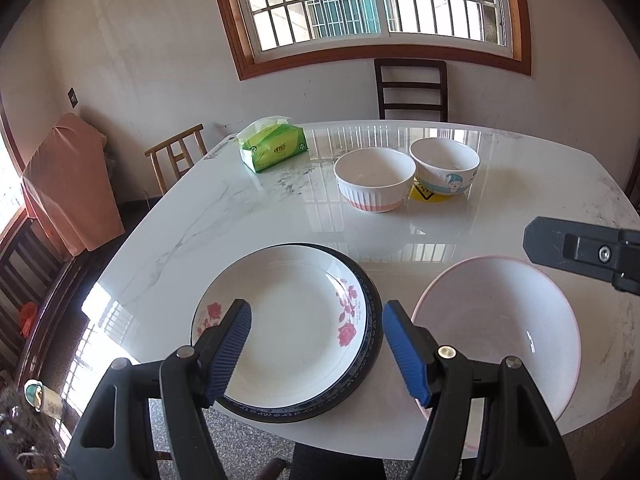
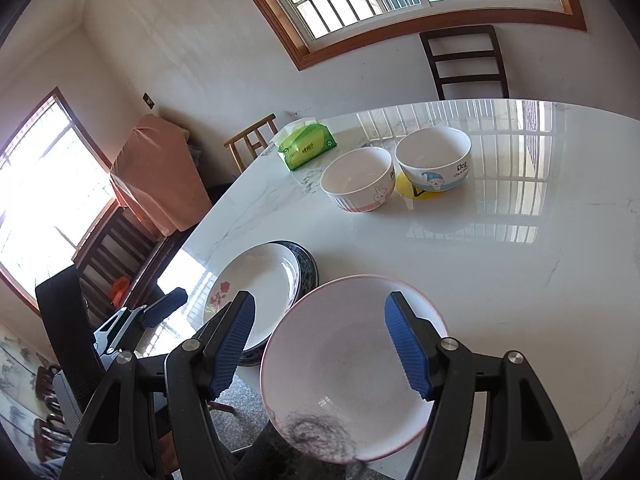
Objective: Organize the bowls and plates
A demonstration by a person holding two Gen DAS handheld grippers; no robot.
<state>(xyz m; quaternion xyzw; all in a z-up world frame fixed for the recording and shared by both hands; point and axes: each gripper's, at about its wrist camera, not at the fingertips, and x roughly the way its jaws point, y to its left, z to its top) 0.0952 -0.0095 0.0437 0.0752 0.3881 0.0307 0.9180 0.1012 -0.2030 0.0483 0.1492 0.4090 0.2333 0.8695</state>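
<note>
The left gripper hung over the near edge of the glossy white marble-patterned table with its blue-padded jaws standing wide apart and nothing between the pads. Directly below and ahead of those jaws lay a white round plate with red roses, stacked on a dark blue-rimmed plate whose edge showed at the rose plate's right and near sides. Just to the right of the left gripper's right finger lay a white shallow plate with a thin pink rim, apart from the stack in the left wrist view. The right gripper hovered over that pink-rimmed plate, its jaws likewise parted, one pad over each side of the plate; whether either pad touched the plate could not be told. Well beyond both grippers, toward the far side of the table, stood a white ribbed bowl with a pink base band, touching or just beside a white bowl with a blue cartoon figure, which sat on a yellow round sticker. Left of the bowls lay a green tissue pack. A dark wooden chair stood at the table's far edge.
</note>
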